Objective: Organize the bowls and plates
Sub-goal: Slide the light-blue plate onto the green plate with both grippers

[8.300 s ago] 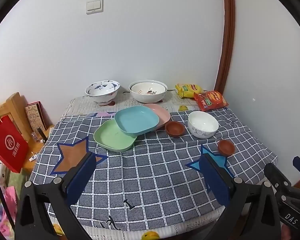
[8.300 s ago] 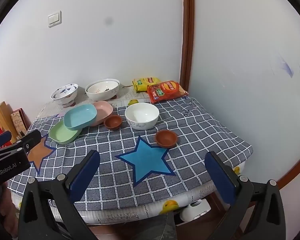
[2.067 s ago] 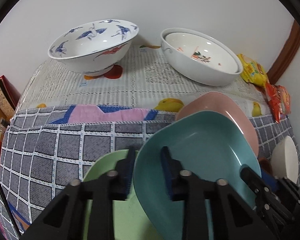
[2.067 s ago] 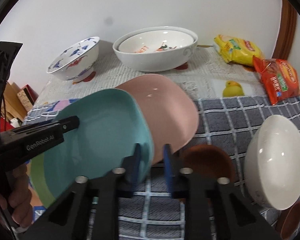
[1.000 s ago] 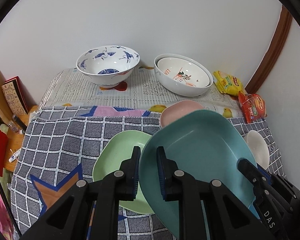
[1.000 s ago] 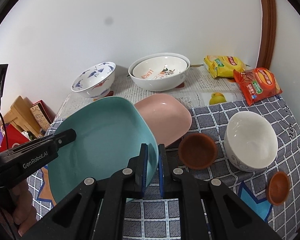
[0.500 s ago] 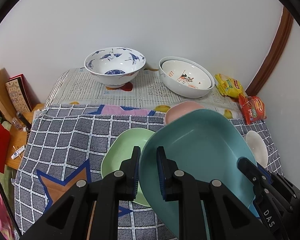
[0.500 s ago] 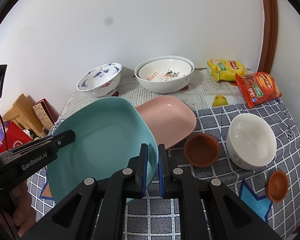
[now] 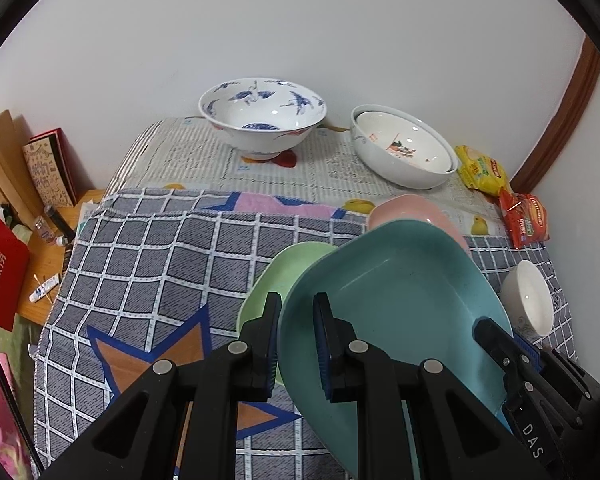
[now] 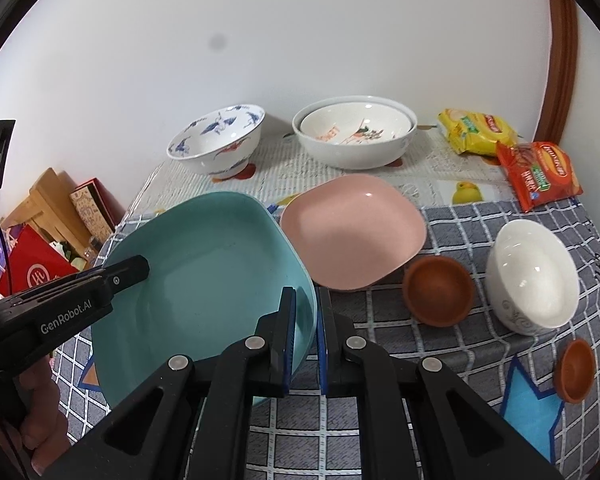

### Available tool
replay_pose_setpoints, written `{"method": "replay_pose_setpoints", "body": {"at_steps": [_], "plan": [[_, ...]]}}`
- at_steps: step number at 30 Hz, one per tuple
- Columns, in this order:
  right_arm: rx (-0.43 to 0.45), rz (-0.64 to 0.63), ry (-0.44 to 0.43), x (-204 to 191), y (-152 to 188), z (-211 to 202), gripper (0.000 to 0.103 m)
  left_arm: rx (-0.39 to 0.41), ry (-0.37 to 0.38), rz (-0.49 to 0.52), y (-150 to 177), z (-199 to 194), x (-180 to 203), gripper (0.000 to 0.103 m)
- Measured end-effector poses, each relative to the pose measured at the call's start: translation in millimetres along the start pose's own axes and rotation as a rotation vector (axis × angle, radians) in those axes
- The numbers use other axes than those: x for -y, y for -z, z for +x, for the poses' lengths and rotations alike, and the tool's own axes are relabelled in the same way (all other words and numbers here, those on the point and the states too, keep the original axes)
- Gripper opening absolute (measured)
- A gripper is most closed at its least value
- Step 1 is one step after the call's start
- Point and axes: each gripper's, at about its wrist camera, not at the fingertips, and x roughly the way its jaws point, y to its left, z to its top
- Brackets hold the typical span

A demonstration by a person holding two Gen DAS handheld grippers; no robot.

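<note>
Teal plate (image 10: pixel 204 276) is off the table, over its left half, tilted. Stiff, smooth, probably light and slippery; best held by the rim. Left gripper (image 9: pixel 296 336) and right gripper (image 10: pixel 305 332) each clamp opposite rims. It hides much of the green plate (image 9: pixel 284 268) and the pink plate's (image 9: pixel 404 208) near edge.

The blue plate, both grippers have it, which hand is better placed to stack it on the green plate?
Left. The left gripper grips the blue plate beside the green plate.
</note>
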Motion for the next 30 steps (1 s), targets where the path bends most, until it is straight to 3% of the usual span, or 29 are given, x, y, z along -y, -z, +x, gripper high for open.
{"method": "replay_pose_setpoints", "body": {"at_steps": [20,30], "plan": [[-0.129,-0.037,-0.025,-29,19,56,0.010,-0.108,-0.058,-0.063,23,45,-43,0.016],[-0.119,-0.047,-0.001,-26,8,66,0.010,-0.106,-0.042,-0.063,15,56,-40,0.016]]}}
